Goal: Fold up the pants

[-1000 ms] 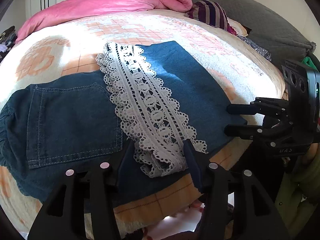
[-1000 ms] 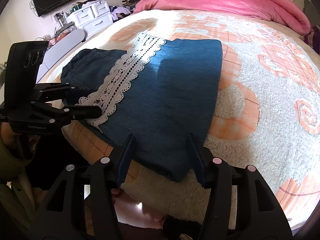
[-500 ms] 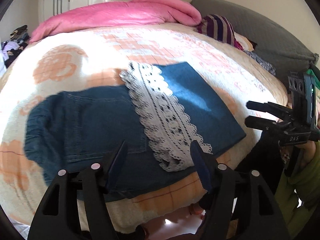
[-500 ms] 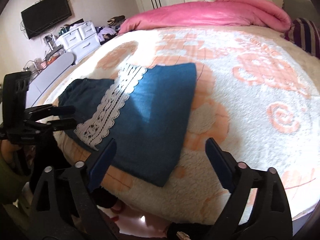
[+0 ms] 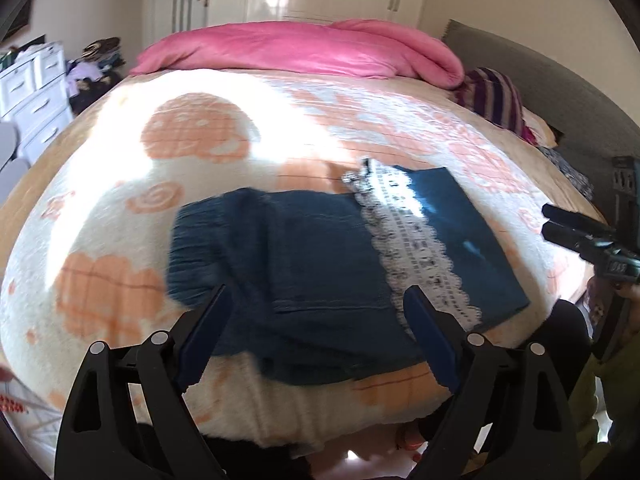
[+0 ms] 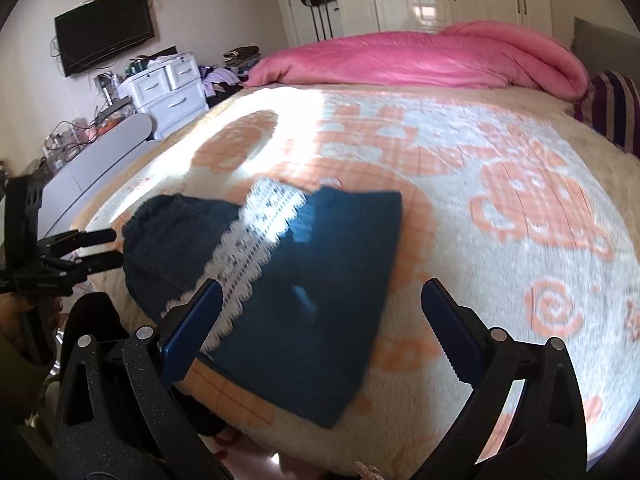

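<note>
Currently the folded dark blue denim pants (image 5: 320, 280) with a white lace trim band (image 5: 416, 256) lie flat near the front edge of the bed, on a cream fleece blanket with orange patterns (image 5: 192, 136). Left claw (image 5: 316, 332): jaws opening, wide apart, nothing gripped; the pants show between the fingers but lie below them, untouched. Right claw (image 6: 320, 320): jaws opening, very wide, likewise empty above the folded leg end. A rolled pink quilt (image 6: 420, 60) sits at the far side of the bed. Motion blur softens both views.
</note>
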